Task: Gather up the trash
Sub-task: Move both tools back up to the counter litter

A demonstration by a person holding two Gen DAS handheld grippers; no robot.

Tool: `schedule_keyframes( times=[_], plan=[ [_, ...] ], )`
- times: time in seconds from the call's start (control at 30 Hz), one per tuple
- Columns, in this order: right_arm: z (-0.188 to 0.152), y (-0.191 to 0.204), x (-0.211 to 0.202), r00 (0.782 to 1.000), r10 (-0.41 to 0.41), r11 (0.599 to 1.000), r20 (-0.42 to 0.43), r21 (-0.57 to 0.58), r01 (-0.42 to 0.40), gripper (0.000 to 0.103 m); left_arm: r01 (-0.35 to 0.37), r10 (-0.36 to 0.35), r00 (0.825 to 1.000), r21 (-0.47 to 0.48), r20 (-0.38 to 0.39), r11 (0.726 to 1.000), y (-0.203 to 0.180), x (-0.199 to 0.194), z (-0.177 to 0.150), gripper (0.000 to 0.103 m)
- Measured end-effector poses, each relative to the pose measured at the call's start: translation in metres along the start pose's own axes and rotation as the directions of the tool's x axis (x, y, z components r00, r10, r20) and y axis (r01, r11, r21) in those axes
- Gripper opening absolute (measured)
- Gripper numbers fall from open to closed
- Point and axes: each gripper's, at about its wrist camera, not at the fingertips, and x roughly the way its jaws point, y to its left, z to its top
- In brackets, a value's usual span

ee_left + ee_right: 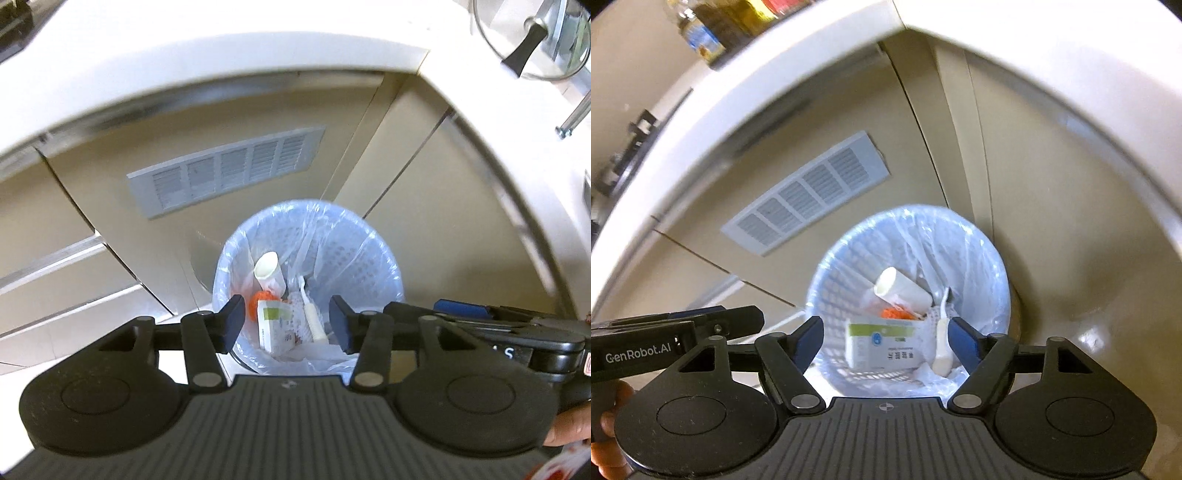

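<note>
With both my left claw [288, 317] and right claw [884, 338] spread empty above the lined wastebasket [384, 258], I risk snagging its loose liner [332, 354] and tipping out the box [275, 326].

The bottles [701, 33] are blurred and cut off at the top edge; the box [882, 345] print is unreadable.

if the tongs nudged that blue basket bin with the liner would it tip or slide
The blue basket bin would probably slide or tip easily: thin perforated plastic, and only light litter inside, like the green-striped carton and white tube. The plastic liner looks floppy and slippery.
</note>
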Motion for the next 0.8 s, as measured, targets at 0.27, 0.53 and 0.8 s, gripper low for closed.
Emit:
schedule_keyframes(
  times=[0.27,0.53,0.8],
  plan=[
    [0.012,0.009,-0.060,0.993,0.073,0.997,0.088,-0.038,-0.070,0.083,-0.004,0.003,0.994,0.009,0.109,1.000,-0.020,-0.058,0.004,0.065],
    [0.021,0.009,-0.113,0.975,0.091,0.994,0.202,-0.076,-0.077,0.085,-0.024,0.012,0.972,0.045,0.234,0.999,-0.044,-0.103,0.008,0.066],
    [0.032,-0.004,-0.140,0.959,0.053,0.998,0.277,-0.054,-0.040,0.085,-0.033,0.011,0.951,0.066,0.308,0.997,-0.056,-0.120,0.026,0.066]
  ],
)
